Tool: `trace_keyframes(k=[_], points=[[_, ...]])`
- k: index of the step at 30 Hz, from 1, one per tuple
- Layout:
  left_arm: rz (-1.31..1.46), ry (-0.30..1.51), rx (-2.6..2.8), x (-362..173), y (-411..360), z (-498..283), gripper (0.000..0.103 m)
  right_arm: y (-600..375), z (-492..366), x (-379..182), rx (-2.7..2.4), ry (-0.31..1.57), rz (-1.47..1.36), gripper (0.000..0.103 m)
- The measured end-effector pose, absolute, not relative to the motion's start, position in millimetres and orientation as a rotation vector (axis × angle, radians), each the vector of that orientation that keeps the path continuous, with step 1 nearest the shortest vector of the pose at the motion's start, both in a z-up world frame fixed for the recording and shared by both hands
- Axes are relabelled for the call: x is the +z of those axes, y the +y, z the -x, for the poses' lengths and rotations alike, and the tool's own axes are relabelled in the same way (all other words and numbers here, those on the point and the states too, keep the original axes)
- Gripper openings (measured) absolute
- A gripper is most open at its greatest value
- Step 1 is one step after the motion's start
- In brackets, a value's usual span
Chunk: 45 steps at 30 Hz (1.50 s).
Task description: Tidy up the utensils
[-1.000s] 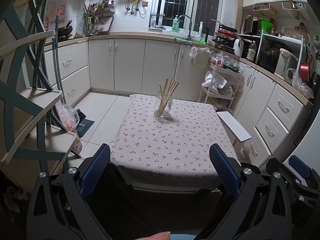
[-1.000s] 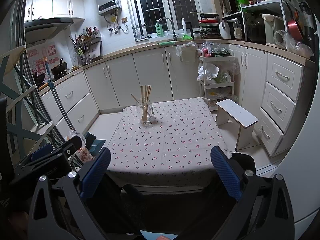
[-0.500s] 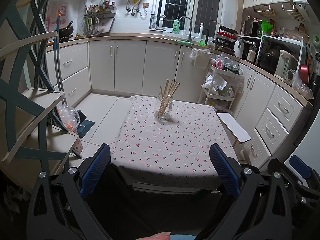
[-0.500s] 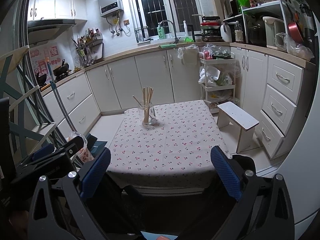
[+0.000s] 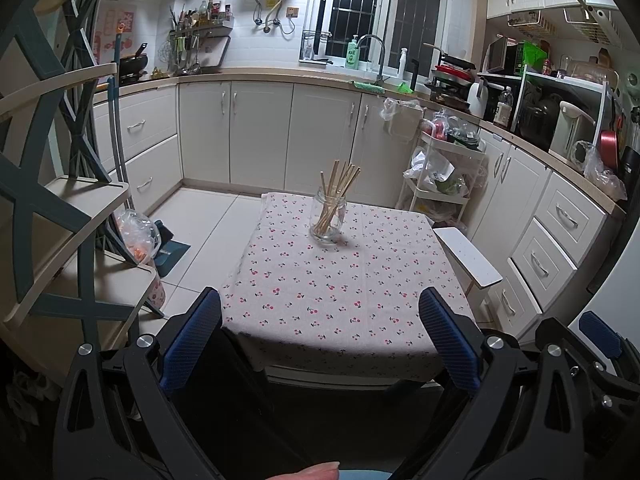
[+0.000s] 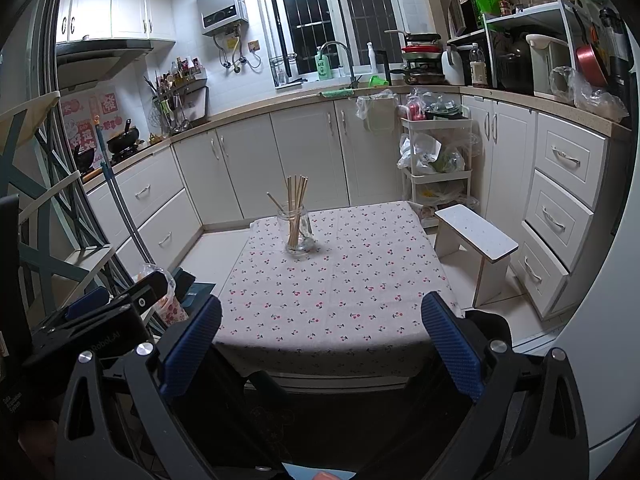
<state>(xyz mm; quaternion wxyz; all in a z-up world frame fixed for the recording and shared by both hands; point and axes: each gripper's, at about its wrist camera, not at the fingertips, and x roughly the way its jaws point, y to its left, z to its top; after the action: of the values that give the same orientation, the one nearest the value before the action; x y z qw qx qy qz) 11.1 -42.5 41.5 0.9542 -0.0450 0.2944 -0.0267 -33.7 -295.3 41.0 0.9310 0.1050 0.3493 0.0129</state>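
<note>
A clear glass jar [image 5: 329, 220] holding several wooden chopsticks [image 5: 340, 186] stands upright at the far end of a small table with a cherry-print cloth [image 5: 332, 296]. The jar [image 6: 297, 232] and its chopsticks [image 6: 297, 200] also show in the right wrist view on the same cloth [image 6: 340, 300]. My left gripper [image 5: 320, 336] is open and empty, held back from the table's near edge. My right gripper [image 6: 320, 336] is open and empty too, well short of the jar. The left gripper's body shows at the lower left of the right wrist view [image 6: 100, 312].
A white stool [image 6: 476, 240] stands right of the table. A wooden shelf rack [image 5: 60, 220] is on the left, with a plastic bag [image 5: 136, 232] on the floor. White cabinets [image 5: 256, 132] and a trolley [image 5: 440, 172] line the walls behind.
Both views have shifted slightly; the jar sits marginally higher in the left wrist view. Both grippers remain open and empty.
</note>
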Motion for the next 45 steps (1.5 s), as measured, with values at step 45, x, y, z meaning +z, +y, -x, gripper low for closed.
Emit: trace_keyframes(k=[45], points=[[0.091,0.583,-0.043,49,-37,-12,0.095,-291,32,50,0.024,0.702,-0.215,0.096]])
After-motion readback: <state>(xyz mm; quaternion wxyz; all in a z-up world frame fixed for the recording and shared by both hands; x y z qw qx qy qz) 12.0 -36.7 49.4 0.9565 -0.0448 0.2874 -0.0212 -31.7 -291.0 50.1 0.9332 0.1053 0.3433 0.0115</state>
